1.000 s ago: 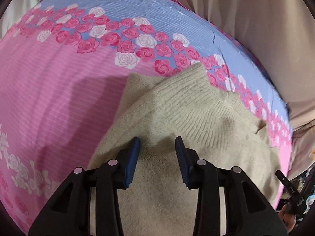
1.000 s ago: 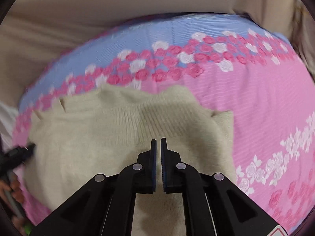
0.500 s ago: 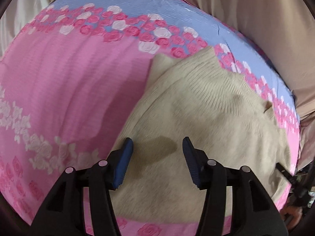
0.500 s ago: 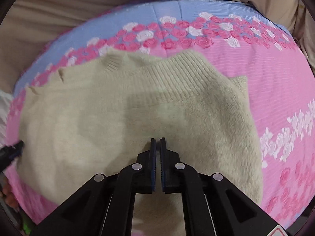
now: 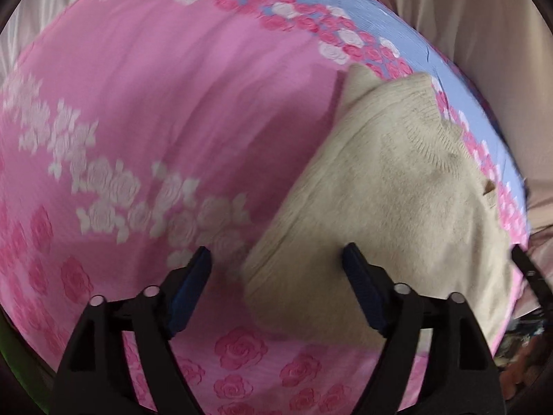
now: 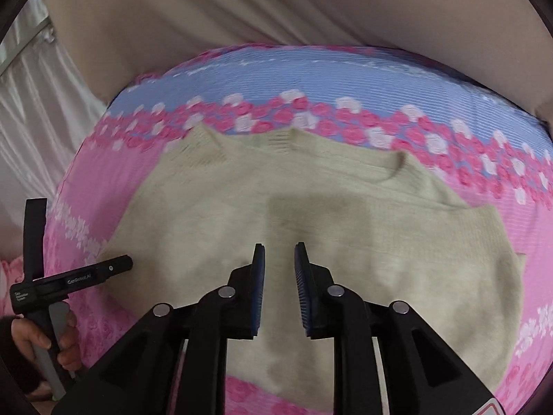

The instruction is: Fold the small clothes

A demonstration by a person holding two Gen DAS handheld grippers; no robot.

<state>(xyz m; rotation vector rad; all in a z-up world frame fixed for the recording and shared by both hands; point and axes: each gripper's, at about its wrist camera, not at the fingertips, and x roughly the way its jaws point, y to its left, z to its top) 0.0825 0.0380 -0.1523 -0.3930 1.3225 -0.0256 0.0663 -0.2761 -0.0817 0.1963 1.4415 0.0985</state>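
Left gripper (image 5: 276, 280) is spread wide, straddling the beige sweater's (image 5: 397, 207) near corner; right gripper (image 6: 279, 276), parted and pinching nothing, hovers above its middle. The sweater looks folded into a compact bundle, maybe finished

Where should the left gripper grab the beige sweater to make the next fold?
Probably the sweater's near-left corner, coming in low from the left over the bedspread. That corner sits between the wide-open fingers of the left gripper, and its edge looks thick and slightly raised off the cloth, so one finger could slip under. The right gripper hovers open over the middle, where the knit lies flat.
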